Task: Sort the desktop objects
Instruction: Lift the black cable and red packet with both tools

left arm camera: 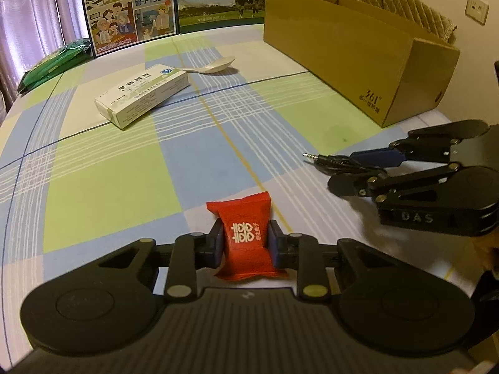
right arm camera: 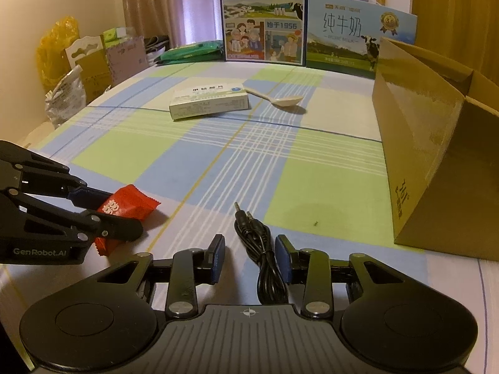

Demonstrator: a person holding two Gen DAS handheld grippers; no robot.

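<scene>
**Candy pinched on the left, cable waiting on the right**

Left wrist view: your left tongs (left arm camera: pixel 246 240) are gripping the red candy packet (left arm camera: pixel 246 233) across its middle, both pads touching the wrapper, packet low over the checked surface (left arm camera: pixel 109 171). It's prob. very light, w/ slick crinkly foil and a soft fill, so you're fine pinching the belly; the crimped ends would likely slip. White double-happiness mark is showing on the front, small characters beside it too tiny to read. Farther off, the medicine box (left arm camera: pixel 142 95) is lying flat: stiff card, light, best taken across the short sides. The white spoon (left arm camera: pixel 210 66) is lying just behind it: rigid, smooth, take it by the handle. The cardboard box (left arm camera: pixel 358 71) at right is reading "361°". The milk cartons (left arm camera: pixel 174 0) at the back are reading "纯牛奶", "PURE MILK", "始于1956". The other tool is showing "DAS".

Right wrist view: your right tongs (right arm camera: pixel 249 258) are spread wide, straddling the black audio cable (right arm camera: pixel 265 258) w/o touching it. The cable's limp and light, plugs pointing away; you're better off grabbing the bundled loops than a single strand, which would prob. trail. The left tool is reading "GenRobot.AI".
</scene>
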